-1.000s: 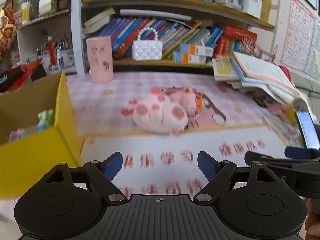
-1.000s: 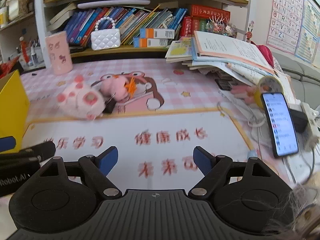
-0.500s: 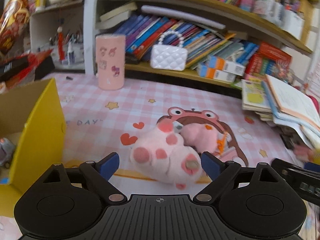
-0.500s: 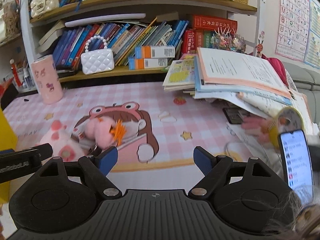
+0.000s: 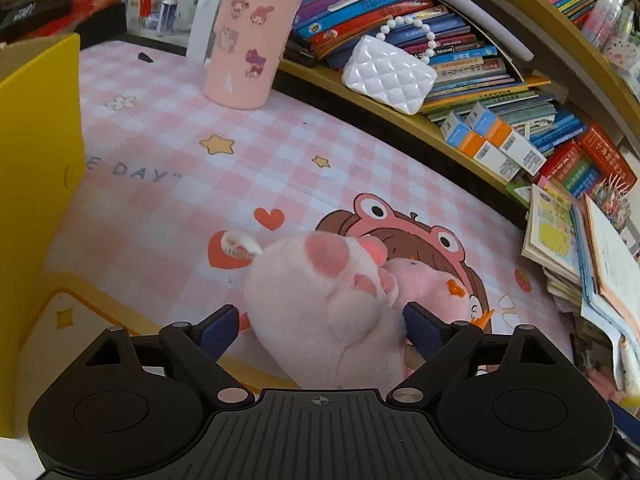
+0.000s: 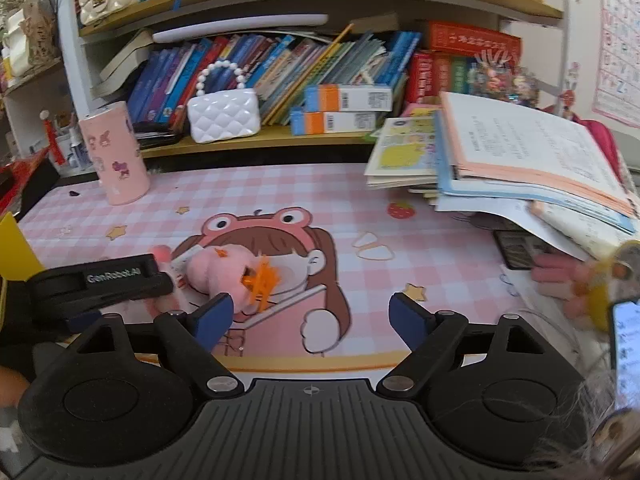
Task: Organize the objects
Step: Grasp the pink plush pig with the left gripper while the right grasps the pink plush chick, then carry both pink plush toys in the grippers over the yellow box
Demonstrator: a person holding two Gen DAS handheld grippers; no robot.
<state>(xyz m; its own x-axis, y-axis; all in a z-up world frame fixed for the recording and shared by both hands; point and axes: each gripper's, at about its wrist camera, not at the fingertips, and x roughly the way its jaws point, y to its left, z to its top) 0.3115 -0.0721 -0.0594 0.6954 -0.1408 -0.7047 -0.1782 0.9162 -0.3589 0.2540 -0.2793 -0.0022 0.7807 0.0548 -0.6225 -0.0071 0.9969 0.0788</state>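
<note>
Two tongs | your left tongs (image 5: 320, 326) wide, straddling pink paw plush (image 5: 324, 312) lower centre of frame on bench (image 5: 168, 168) | your right tongs (image 6: 310, 316) wide, holding nothing, plush at their left

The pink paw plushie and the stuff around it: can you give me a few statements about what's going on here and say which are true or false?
1. The left claw has the pink paw plushie between its open fingers. True.
2. The right claw is clamped on a book. False: it is open, with only the pink checked mat between its fingers.
3. The pink cup with cartoon stickers lies on its side. False: it stands upright on the mat.
4. A white quilted purse sits on the lower shelf in front of the books. True.
5. The yellow box is to the right of the plushie. False: it is at the left edge of the left wrist view.
</note>
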